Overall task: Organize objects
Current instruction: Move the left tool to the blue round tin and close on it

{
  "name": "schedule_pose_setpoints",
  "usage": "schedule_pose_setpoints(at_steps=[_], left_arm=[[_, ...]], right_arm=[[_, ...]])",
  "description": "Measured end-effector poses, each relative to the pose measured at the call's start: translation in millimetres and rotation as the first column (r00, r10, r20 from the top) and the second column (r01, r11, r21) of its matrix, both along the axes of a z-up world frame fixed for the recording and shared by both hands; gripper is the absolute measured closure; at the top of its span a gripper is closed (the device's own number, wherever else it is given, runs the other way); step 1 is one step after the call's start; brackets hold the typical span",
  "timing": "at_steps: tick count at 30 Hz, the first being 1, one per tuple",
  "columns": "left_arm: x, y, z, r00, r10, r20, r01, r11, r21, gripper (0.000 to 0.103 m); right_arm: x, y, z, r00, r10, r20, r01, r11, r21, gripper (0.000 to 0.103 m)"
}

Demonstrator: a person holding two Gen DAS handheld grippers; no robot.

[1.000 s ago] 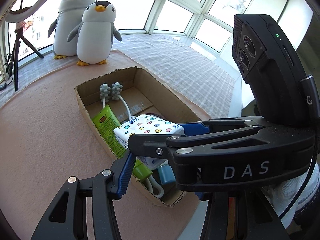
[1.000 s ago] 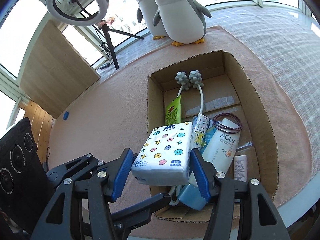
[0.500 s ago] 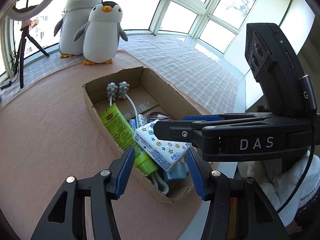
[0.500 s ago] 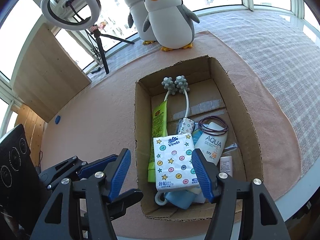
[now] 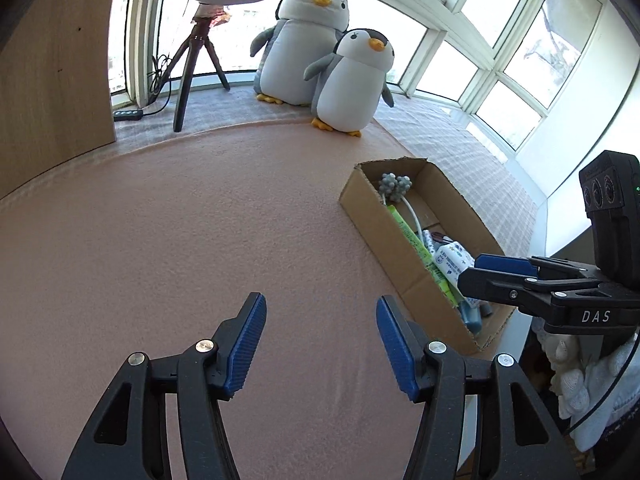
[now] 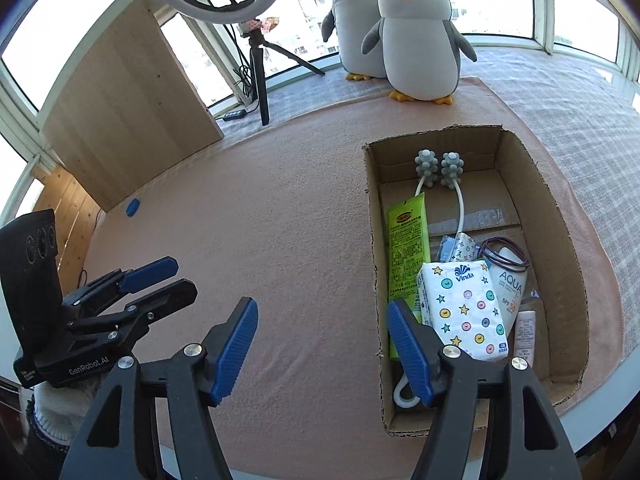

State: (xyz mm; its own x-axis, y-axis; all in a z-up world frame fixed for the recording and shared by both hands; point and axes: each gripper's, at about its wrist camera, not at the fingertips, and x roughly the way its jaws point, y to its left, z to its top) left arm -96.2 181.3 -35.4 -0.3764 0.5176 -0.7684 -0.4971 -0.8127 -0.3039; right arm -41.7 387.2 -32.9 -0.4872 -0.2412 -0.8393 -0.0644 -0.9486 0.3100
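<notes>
- Left wrist view: the left gripper (image 5: 320, 344) hangs over bare pink mat (image 5: 200, 240), its blue pads spread wide with nothing between them. The cardboard box (image 5: 384, 236) lies off to the right, near the mat's edge, and holds a green tube (image 5: 416, 240), a massager with two knobbly grey heads (image 5: 394, 187) and a white patterned tissue pack (image 5: 452, 258). The right gripper (image 5: 492, 270) shows side-on above the box's near end (from this angle I cannot tell how far its fingers stand apart). Two plush penguins (image 5: 328, 64) sit by the window, well apart from the box.

- Right wrist view: the right gripper (image 6: 324, 350) is spread and empty, straddling the box's left wall (image 6: 380, 280). The tissue pack (image 6: 464, 312) lies inside, resting over the green tube (image 6: 406, 264) and against a white sunscreen bottle (image 6: 510, 284) ringed with dark hair ties (image 6: 504, 254); a small pink-white tube (image 6: 524, 330) lies at the right. The left gripper (image 6: 160, 280) hovers low at the left, parted and holding nothing. A small blue object (image 6: 133, 207) lies far off on the mat, near a wooden board (image 6: 132, 112).

- Step in hand, as I judge it: the pack looks placed, so this is the release and clearing of the box. Next would be to find any stray item (perhaps that blue object) and reach for it with open fingers, lifting clear of the box wall first.
</notes>
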Motion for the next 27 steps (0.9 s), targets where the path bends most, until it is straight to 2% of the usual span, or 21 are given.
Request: schedule_pose_setpoints(at_steps=[5, 11, 14, 20, 27], left_arm=[[-21, -82, 3, 0.991, 0.134, -0.004, -0.134, 0.991, -0.016, 0.042], [-58, -173, 9, 0.961, 0.277, -0.018, -0.278, 0.959, -0.048, 0.041], [-80, -218, 8, 0.937, 0.347, -0.021, -0.348, 0.935, -0.070, 0.041], [-132, -297, -5, 0.891, 0.452, -0.036, -0.452, 0.876, -0.171, 0.040], [-194, -370, -29, 0.840, 0.542, -0.002, -0.533, 0.824, -0.191, 0.038]], right_arm=[[-1, -29, 11, 0.999, 0.028, -0.018, -0.028, 1.000, -0.008, 0.039], [-1, -61, 25, 0.998, 0.049, -0.041, -0.049, 0.999, 0.009, 0.037], [0, -76, 27, 0.997, 0.061, -0.043, -0.059, 0.998, 0.028, 0.036], [7, -97, 22, 0.999, 0.049, -0.021, -0.048, 0.997, 0.064, 0.036], [18, -117, 14, 1.000, 0.015, 0.014, -0.017, 0.996, 0.092, 0.036]])
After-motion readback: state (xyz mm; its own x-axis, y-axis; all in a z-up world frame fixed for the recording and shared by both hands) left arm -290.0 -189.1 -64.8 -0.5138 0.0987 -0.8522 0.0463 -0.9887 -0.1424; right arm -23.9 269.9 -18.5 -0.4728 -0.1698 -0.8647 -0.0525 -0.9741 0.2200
